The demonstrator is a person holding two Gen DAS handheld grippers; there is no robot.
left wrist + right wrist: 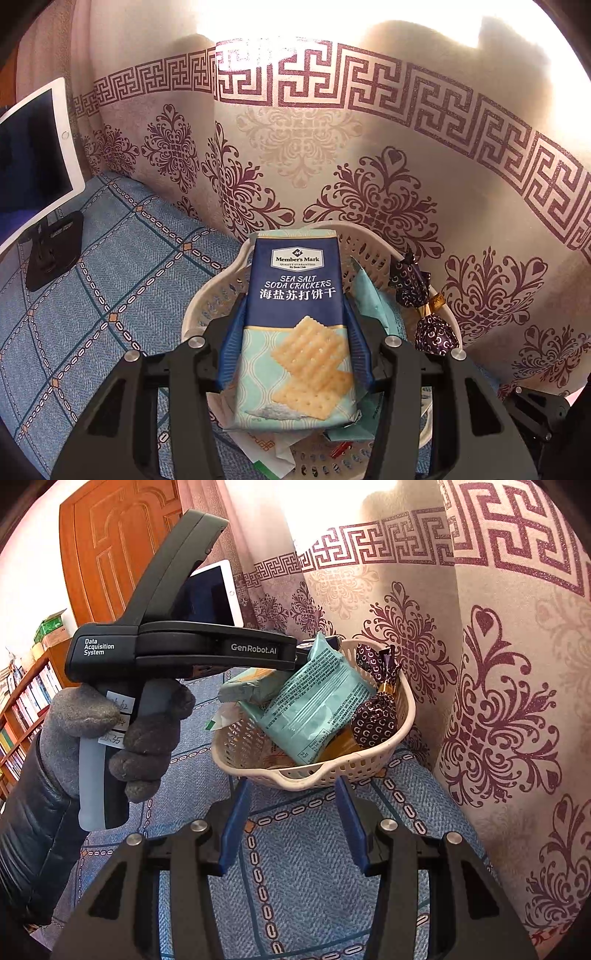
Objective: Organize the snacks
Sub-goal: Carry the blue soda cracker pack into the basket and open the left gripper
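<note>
At far left in the left wrist view, a white tablet (35, 155) is leaning on a black stand (55, 251), which is resting on a blue patterned cloth (96, 295) covering the bench. Moving rightward, the left tongs (295, 350) are clamping a blue-and-teal pack of sea salt soda crackers (295, 325) by its long sides, holding it label-up over a cream perforated basket (207, 306). The pack is hanging above other wrappers lying in the basket, among them a teal packet (373, 295) just to its right. Further right, two dark foil-wrapped chocolates (410, 280) are sitting against the basket's far rim, close to a cream curtain (369, 166) printed with maroon ornaments.

In the right wrist view, a wooden bookshelf (26, 709) is standing at far left beside an orange door (122, 542). A grey-gloved hand (110, 731) is gripping the handle of the left device, whose black body is reaching across to the basket (332, 771). There a teal packet (317, 709) is lying tilted among the snacks, with the foil chocolates (373, 720) at its right against the rim. Below, the right tongs (293, 823) are standing apart and gripping nothing, hovering over the cloth with their tips just short of the basket's near spout. The curtain (498, 701) is hanging along the right side.
</note>
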